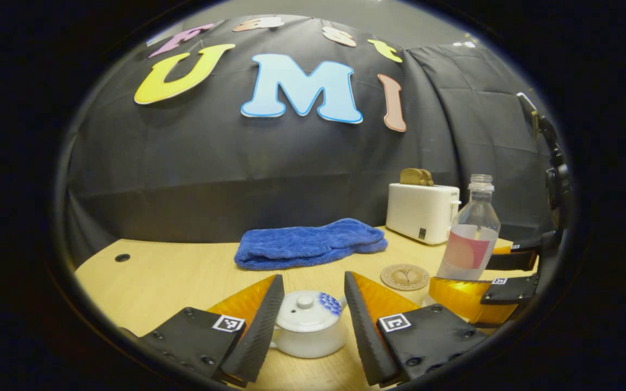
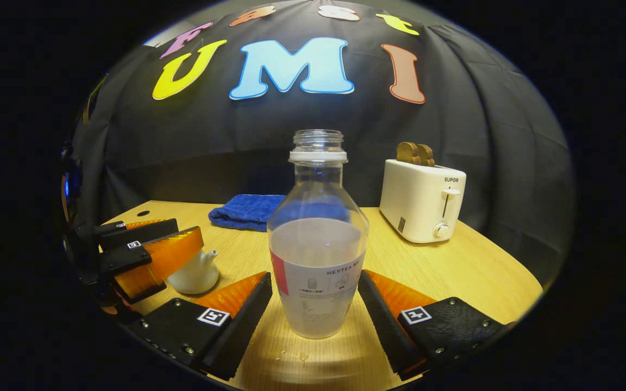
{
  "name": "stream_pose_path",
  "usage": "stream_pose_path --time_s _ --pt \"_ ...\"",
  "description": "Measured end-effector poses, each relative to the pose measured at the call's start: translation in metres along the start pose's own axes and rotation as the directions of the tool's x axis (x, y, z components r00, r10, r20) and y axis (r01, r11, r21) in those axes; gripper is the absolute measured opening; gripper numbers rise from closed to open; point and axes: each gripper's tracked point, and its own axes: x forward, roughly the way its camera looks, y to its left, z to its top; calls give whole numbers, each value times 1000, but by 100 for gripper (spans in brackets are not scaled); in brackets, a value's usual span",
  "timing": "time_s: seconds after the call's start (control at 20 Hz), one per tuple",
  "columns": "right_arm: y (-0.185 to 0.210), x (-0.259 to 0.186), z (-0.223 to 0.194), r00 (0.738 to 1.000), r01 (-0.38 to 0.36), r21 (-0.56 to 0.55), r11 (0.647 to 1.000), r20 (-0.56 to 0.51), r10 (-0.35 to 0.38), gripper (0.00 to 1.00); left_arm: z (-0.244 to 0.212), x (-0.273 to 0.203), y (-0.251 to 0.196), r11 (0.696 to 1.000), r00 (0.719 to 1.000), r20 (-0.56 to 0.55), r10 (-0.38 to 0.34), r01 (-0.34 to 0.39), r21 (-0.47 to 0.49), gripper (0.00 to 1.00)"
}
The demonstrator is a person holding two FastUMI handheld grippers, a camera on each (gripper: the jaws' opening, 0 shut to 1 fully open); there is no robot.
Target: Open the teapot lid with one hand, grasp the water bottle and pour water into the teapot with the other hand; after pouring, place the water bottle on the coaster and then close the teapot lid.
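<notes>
Fingers of the left gripper (image 1: 308,326) stand spread on either side of the teapot (image 1: 307,326), clear of it, with the lid (image 1: 306,309) on. Those of the right gripper (image 2: 315,312) are likewise spread about the bottle (image 2: 317,239), not touching; it stands upright and uncapped on the table (image 2: 454,266), part full. The left gripper view shows a coaster (image 1: 405,277) lying between teapot and bottle, just beside the bottle's base. Behind lie a blue towel (image 1: 310,243) and a toaster (image 1: 421,212) holding bread. The right gripper view shows the teapot's spout (image 2: 211,253) pointing toward the bottle, and a few drops (image 2: 291,357) on the table before the bottle.
</notes>
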Motion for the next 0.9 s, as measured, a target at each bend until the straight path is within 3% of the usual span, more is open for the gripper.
stream_pose_path --time_s 0.4,0.5,0.6,0.65,0.85,0.9 --pt "0 4 -7 1000 -5 4 1000 -24 5 93 0 0 6 999 999 0 34 -34 25 73" --pt "-2 4 -7 1000 -4 8 1000 -25 4 93 0 0 7 999 999 4 33 -33 21 44" --pt "-2 8 -9 1000 -8 17 1000 -26 8 93 1 1 11 998 999 12 53 -53 19 46" --pt "-2 5 -7 1000 -11 18 1000 -28 11 80 1 -1 8 999 999 10 47 -47 14 24" --pt "-2 3 -8 999 -8 13 1000 -33 8 78 8 -12 11 998 998 19 67 -67 12 27" --pt "-2 3 -8 999 -9 11 1000 -33 9 77 2 -2 11 998 998 23 67 -67 9 17"
